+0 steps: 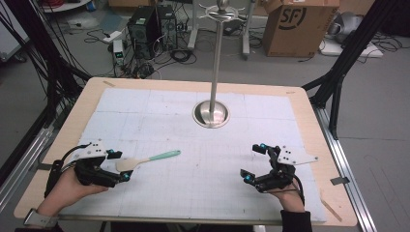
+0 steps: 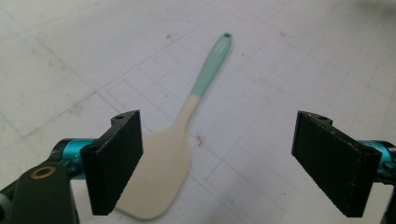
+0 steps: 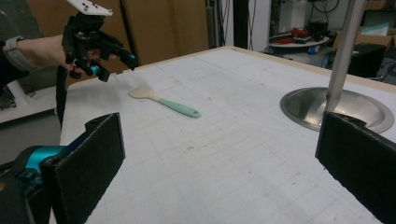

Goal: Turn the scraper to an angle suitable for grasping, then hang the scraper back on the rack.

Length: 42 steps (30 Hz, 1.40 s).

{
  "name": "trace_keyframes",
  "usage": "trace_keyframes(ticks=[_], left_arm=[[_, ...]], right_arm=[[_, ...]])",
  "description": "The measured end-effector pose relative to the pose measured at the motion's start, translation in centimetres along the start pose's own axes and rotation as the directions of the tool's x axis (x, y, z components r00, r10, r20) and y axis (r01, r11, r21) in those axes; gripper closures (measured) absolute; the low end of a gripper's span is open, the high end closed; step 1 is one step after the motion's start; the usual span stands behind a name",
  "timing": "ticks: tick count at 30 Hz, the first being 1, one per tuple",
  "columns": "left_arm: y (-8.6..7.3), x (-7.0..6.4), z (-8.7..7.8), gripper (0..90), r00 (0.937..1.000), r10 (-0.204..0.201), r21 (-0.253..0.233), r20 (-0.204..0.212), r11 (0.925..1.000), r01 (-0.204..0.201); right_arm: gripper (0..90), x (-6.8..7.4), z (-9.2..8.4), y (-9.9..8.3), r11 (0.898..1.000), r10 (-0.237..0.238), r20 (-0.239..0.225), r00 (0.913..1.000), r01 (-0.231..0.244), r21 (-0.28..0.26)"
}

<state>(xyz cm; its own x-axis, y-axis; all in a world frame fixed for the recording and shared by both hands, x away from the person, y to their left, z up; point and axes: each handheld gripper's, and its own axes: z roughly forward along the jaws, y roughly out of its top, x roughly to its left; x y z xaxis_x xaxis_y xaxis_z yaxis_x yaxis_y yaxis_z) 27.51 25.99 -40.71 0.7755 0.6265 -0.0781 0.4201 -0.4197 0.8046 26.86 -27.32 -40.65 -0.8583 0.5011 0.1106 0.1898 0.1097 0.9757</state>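
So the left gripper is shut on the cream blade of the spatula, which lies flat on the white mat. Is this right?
Not quite: the left gripper is open, as the left gripper view shows. The spatula does lie flat on the white mat.

The spatula [image 1: 145, 161] is laid flat on the surface [image 1: 203, 188], toward its left. The stand [image 1: 211, 114] is set behind it, at mid-surface, well apart.
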Motion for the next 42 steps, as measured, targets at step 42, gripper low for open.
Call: trace_keyframes(ticks=[42], left_arm=[[3.7,3.8,6.8,30.5,0.9738,0.079,0.277,0.213,0.9510,-0.138]], right_arm=[[0.2,0.5,-0.5,-0.4,1.000,-0.012,0.002,0.9999,0.012,0.015]])
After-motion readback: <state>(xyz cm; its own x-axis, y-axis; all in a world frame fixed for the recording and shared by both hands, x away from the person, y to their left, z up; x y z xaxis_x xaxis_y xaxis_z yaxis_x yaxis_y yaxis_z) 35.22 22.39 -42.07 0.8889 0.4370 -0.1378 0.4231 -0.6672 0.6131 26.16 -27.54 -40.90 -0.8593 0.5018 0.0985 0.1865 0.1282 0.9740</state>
